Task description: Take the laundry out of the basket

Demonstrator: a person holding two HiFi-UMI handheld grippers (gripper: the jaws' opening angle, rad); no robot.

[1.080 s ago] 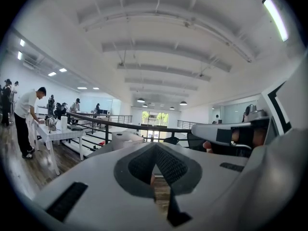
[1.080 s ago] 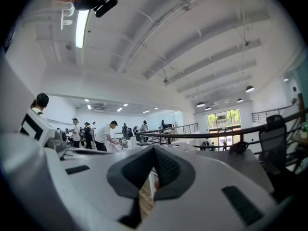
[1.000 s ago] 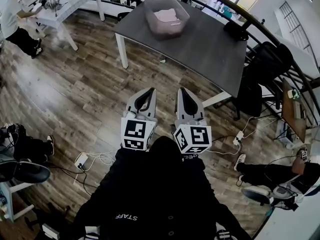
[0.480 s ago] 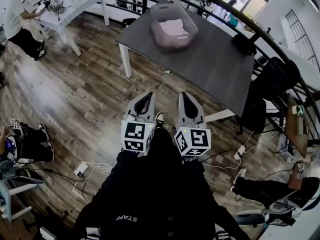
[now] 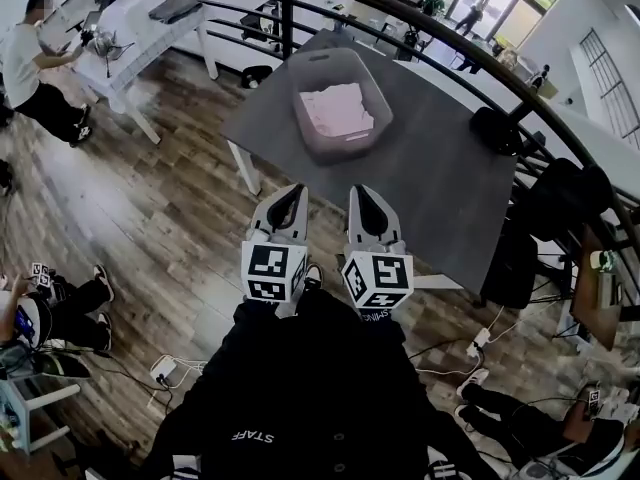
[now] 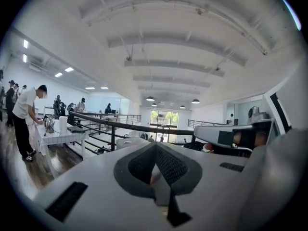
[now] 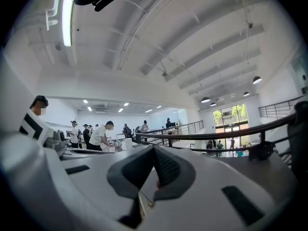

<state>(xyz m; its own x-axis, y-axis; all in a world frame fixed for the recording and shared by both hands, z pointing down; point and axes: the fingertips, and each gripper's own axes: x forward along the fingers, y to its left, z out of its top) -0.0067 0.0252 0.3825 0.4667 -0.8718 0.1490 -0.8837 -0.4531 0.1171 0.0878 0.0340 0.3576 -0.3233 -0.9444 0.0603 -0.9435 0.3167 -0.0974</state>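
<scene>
A pinkish-grey laundry basket stands on the dark grey table ahead of me. Pale pink laundry lies folded inside it. My left gripper and right gripper are held side by side in front of my chest. Both point toward the table's near edge, short of the basket. Each is shut with nothing between its pads. In the left gripper view the left gripper aims level across the room, and so does the right gripper in the right gripper view.
A black bag lies on the table's right end. A dark railing curves behind the table. A person in a white shirt works at a white table at back left. A black chair stands at the right. Cables trail over the wooden floor.
The table and basket have come nearer and lower in the head view. Both grippers stay shut and side by side in the same place before me.
</scene>
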